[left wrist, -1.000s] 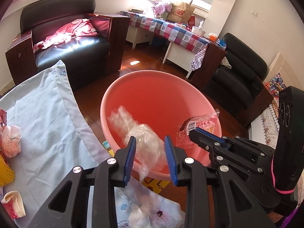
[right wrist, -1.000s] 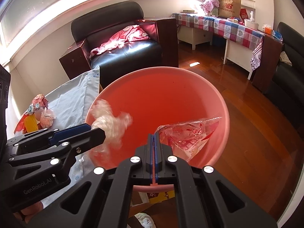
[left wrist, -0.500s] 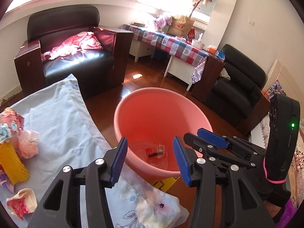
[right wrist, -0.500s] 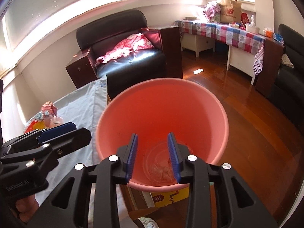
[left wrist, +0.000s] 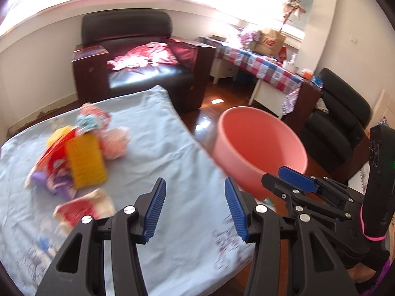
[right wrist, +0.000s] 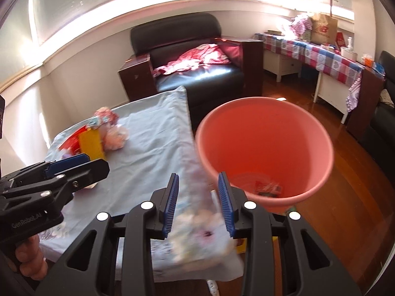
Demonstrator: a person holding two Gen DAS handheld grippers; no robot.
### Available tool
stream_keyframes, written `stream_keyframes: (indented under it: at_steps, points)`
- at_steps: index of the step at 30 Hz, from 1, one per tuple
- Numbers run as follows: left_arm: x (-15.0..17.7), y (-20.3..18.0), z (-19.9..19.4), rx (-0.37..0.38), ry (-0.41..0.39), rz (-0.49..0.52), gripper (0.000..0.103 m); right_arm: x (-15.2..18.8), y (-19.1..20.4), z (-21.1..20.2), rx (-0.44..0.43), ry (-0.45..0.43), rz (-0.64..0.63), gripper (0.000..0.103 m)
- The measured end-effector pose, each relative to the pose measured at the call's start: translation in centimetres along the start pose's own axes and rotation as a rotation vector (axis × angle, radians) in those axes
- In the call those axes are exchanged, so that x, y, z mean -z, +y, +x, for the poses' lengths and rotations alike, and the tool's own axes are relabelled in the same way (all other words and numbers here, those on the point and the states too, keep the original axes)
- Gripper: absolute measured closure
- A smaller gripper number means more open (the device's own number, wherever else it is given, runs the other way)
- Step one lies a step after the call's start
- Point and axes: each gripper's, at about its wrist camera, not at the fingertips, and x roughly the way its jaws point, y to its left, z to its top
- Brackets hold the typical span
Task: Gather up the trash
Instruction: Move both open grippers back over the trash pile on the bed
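Showing wrappers (right wrist: 267, 187) in bucket (right wrist: 321, 153): R view only; left gripper (left wrist: 195, 197), right gripper (right wrist: 198, 192) both apart.

Sunlit room with pale walls and glossy wooden floor (right wrist: 345, 197). A black leather armchair (right wrist: 197, 74) sits centre frame; a checked-cloth side table (right wrist: 321, 54) stands upper right beneath bright windows (right wrist: 123, 5).

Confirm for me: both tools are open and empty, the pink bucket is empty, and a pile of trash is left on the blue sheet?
One thing is wrong: the pink bucket is not empty. The right wrist view shows wrappers lying at its bottom. The rest holds: the left tool and right tool are open and empty, and the trash pile sits on the blue sheet.
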Motion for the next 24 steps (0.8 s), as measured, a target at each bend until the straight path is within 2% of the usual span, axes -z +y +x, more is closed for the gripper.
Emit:
stream_keyframes:
  at_steps: [5,8,12,16,19,21,24]
  points:
    - [2.0,3.1,-2.1,-0.093,-0.01,-0.029,0.052,0.6,4.6,0.8,0.035,0.007,-0.075,0.069]
    - [2.8,4.9,-2.8,-0.149,-0.019,-0.04,0.05,0.8,6.5,1.6,0.032,0.039,-0.097,0.069]
    - [3.7,7.6,-2.8,-0.185,0.002,-0.089,0.05,1.2,8.9,2.8,0.002,0.068,-0.147,0.069]
    - [4.2,9.8,-2.2,-0.208,0.026,-0.127,0.05,1.3,10.2,4.4,-0.118,0.125,-0.135,0.069]
    - [4.4,11.2,-1.7,-0.218,0.045,-0.148,0.05,1.3,10.9,4.9,-0.2,0.11,-0.129,0.069]
    - [4.5,11.8,-1.5,-0.219,0.054,-0.154,0.05,1.4,11.4,5.2,-0.217,0.126,-0.144,0.069]
    - [4.6,13.3,-1.8,-0.203,0.055,-0.17,0.05,1.5,12.1,6.2,-0.276,0.201,-0.162,0.069]
